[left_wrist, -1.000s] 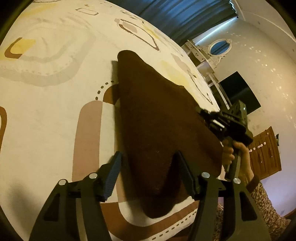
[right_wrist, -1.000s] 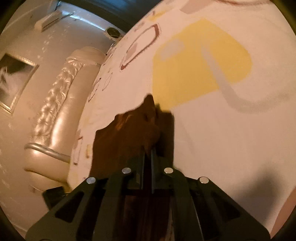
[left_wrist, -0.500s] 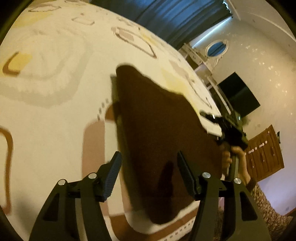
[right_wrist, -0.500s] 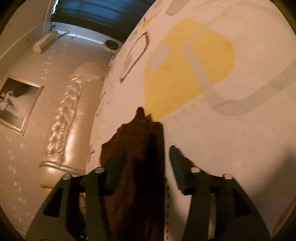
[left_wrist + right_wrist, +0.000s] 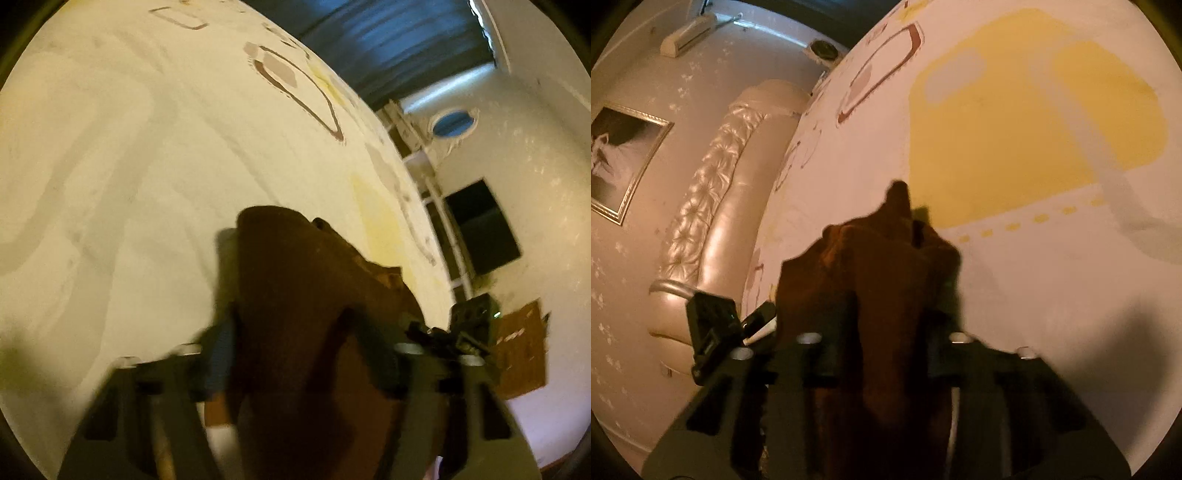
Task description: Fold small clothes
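Observation:
A small brown cloth (image 5: 295,277) lies bunched on the patterned bed sheet (image 5: 147,184). My left gripper (image 5: 303,350) straddles its near end; the jaws are closing, cloth fills the gap between them, and I see no pinch through the blur. In the right wrist view the same brown cloth (image 5: 879,258) rises in folds between the fingers of my right gripper (image 5: 892,332), whose jaws are also closing around it. Each gripper shows in the other's view: the right gripper (image 5: 469,325) at the cloth's right edge, the left gripper (image 5: 713,332) at its left.
The cream sheet (image 5: 1034,295) with yellow and brown shapes stretches far beyond the cloth. A padded headboard (image 5: 713,206) and a framed picture (image 5: 617,158) stand to the left. A dark screen (image 5: 480,229), wooden cabinet (image 5: 521,350) and blue curtain (image 5: 388,44) line the far side.
The cloth lay flat a second ago and is now bunched and shorter. My left gripper pushed forward over it. The right gripper let go of the cloth's edge, opened, and now straddles the folds.

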Action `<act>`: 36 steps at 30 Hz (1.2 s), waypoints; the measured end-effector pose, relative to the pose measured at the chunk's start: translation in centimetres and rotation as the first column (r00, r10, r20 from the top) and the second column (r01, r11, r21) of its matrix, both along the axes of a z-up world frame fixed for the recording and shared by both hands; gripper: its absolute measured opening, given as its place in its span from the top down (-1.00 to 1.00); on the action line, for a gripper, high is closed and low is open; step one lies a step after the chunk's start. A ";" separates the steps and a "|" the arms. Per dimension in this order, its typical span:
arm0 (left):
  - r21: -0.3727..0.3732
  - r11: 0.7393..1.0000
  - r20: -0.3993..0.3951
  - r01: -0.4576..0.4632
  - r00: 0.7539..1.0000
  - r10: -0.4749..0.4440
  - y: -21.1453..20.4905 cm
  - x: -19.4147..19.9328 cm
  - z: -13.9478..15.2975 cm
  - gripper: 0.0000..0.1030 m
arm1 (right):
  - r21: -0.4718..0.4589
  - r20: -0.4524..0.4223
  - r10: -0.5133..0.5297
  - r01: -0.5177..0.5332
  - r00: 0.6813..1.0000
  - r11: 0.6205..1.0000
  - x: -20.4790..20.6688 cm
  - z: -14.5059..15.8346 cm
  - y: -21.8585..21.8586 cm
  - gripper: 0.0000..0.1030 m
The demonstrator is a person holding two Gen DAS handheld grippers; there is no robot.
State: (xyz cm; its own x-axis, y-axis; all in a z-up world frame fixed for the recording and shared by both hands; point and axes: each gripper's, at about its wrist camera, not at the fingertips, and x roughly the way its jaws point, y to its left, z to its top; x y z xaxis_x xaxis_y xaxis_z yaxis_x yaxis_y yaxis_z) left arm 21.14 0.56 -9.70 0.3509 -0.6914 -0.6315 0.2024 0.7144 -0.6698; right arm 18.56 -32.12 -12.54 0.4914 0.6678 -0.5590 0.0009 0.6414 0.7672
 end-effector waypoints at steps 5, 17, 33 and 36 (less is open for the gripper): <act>0.082 0.996 0.054 0.024 0.998 -0.029 -1.1 0.1 0.6 0.63 | -0.027 0.067 -0.045 0.047 0.997 0.999 -0.5 0.6 -0.5 0.64; 0.141 0.990 0.069 0.005 0.997 -0.014 -3.9 3.3 1.1 0.67 | -0.044 0.107 -0.139 0.145 0.984 0.989 0.9 1.6 -2.7 0.68; 0.084 0.986 0.038 0.143 0.989 -0.146 -1.0 -2.6 1.3 0.04 | 0.107 0.017 -0.037 0.035 0.999 0.994 -4.5 -0.1 -3.7 0.02; 0.008 0.992 -0.006 0.125 0.992 -0.125 0.0 -5.2 0.9 0.01 | 0.110 0.023 0.010 -0.012 1.000 0.994 -6.6 0.1 -2.5 -0.10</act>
State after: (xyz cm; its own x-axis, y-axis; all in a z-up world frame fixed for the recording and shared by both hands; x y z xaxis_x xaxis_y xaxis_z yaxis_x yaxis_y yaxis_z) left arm 15.95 0.57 -8.78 0.2587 -0.7246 -0.6388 0.2866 0.6891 -0.6655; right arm 11.94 -34.58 -12.41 0.4952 0.7302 -0.4707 -0.0233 0.5528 0.8330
